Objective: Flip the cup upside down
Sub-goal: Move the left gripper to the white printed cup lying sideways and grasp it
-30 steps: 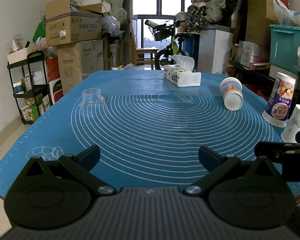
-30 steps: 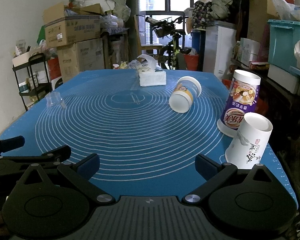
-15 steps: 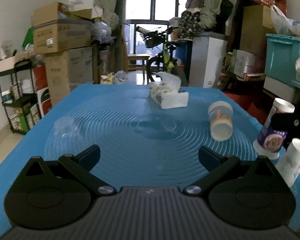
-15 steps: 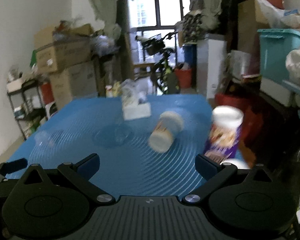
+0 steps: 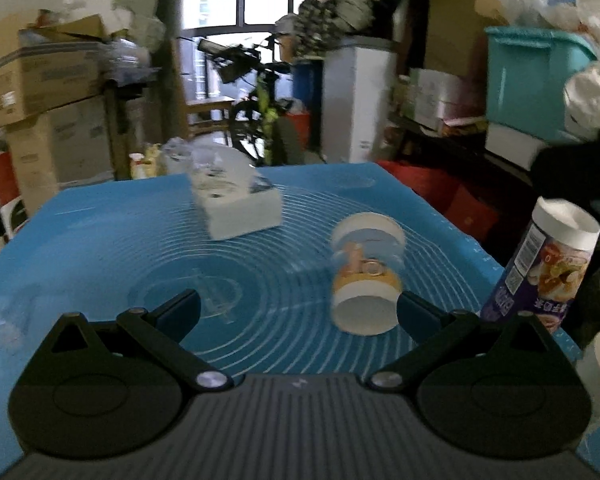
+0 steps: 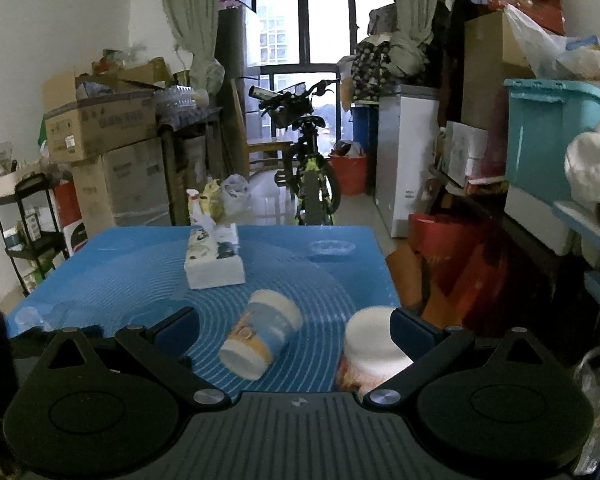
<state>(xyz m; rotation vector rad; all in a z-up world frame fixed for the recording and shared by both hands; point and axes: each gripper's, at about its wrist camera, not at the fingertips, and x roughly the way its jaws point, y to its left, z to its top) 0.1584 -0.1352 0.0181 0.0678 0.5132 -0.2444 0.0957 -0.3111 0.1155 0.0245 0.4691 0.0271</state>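
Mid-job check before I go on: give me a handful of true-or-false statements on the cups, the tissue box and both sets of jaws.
1. The blue-and-orange paper cup lies on its side on the blue silicone mat. True.
2. The left gripper is shut on that cup. False: its jaws stand wide open and hold nothing.
3. The white tissue box sits farther from the grippers than the lying cup. True.
4. The tall purple printed cup lies flat. False: it stands, leaning slightly.
5. The right gripper holds the tissue box. False: its jaws are open and empty.
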